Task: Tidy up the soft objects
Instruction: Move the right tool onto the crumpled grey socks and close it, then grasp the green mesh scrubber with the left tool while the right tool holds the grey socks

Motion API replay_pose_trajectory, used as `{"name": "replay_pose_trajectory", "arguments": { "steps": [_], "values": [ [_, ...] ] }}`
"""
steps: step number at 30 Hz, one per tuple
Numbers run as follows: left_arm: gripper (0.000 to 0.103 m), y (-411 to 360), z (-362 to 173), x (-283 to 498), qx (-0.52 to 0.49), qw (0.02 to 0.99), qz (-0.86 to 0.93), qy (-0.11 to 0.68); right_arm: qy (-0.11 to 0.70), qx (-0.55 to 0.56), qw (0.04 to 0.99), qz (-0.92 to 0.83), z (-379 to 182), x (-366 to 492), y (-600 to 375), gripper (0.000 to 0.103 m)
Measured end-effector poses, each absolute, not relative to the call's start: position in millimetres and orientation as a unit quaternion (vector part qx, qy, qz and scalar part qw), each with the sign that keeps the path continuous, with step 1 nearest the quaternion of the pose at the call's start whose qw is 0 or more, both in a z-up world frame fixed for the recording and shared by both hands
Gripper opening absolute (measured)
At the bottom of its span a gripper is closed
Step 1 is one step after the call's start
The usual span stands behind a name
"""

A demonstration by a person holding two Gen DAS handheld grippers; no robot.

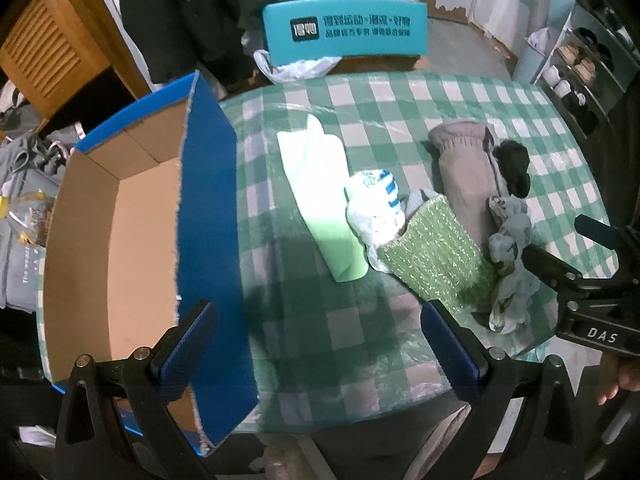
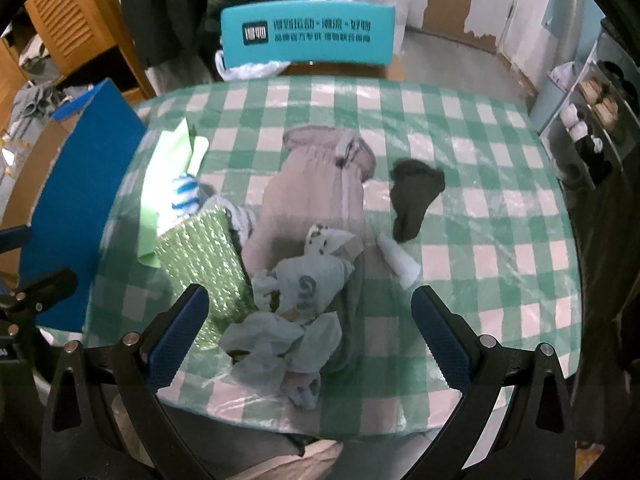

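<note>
The crumpled pale grey cloth [image 2: 288, 320] lies between the wide-apart right gripper [image 2: 310, 336]; the left gripper [image 1: 320, 344] is also spread, empty.

The tabletop [image 2: 480, 208] wears a green-and-white checked cloth under a clear plastic film. On its left edge sits an open cardboard box [image 1: 120, 240] with blue outer walls, partly overhanging. Beside the box lies a pale green folded cloth [image 1: 320, 192], and touching its right side a white sock with blue stripes [image 1: 376, 200]. A glittery green pouch [image 1: 436, 256] rests against that sock. A long grey knitted garment [image 2: 316, 192] stretches down the middle, with a crumpled pale blue patterned cloth [image 2: 296, 312] lying partly on its near end. Just right of the garment lie a black sock [image 2: 416, 196] and a small white sock [image 2: 400, 260].
</note>
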State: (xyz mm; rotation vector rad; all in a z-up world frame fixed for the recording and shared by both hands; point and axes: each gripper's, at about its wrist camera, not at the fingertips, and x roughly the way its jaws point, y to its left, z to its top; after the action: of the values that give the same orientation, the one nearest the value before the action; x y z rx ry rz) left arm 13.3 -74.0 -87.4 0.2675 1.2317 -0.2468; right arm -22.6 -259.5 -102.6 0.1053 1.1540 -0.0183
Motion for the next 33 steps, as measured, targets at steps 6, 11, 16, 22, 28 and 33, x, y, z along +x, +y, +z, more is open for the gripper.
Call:
{"name": "replay_pose_trajectory", "arguments": {
  "steps": [6, 11, 16, 22, 28, 33],
  "values": [
    [0.102, -81, -100, 16, 0.126, 0.793, -0.116, 0.585, 0.563, 0.051, 0.825, -0.014, -121, -18, -262, 0.100],
    [0.102, -86, -112, 18, 0.125, 0.787, -0.116, 0.593, 0.572, 0.049, 0.819, -0.015, -131, -15, -262, 0.100],
    [0.102, -93, -123, 20, 0.114, 0.777, -0.125, 0.606, 0.578, 0.051, 0.815, -0.014, -138, -13, -263, 0.093],
    [0.102, -100, -133, 21, 0.102, 0.772, -0.129, 0.614, 0.589, 0.061, 0.806, 0.006, -145, -13, -263, 0.073],
    [0.102, -107, -137, 27, 0.075, 0.763, -0.132, 0.628, 0.592, 0.066, 0.803, 0.023, -143, -14, -264, 0.043],
    [0.102, -118, -135, 30, 0.055, 0.757, -0.136, 0.636, 0.585, 0.085, 0.806, 0.033, -137, -17, -269, 0.042]
  ]
}}
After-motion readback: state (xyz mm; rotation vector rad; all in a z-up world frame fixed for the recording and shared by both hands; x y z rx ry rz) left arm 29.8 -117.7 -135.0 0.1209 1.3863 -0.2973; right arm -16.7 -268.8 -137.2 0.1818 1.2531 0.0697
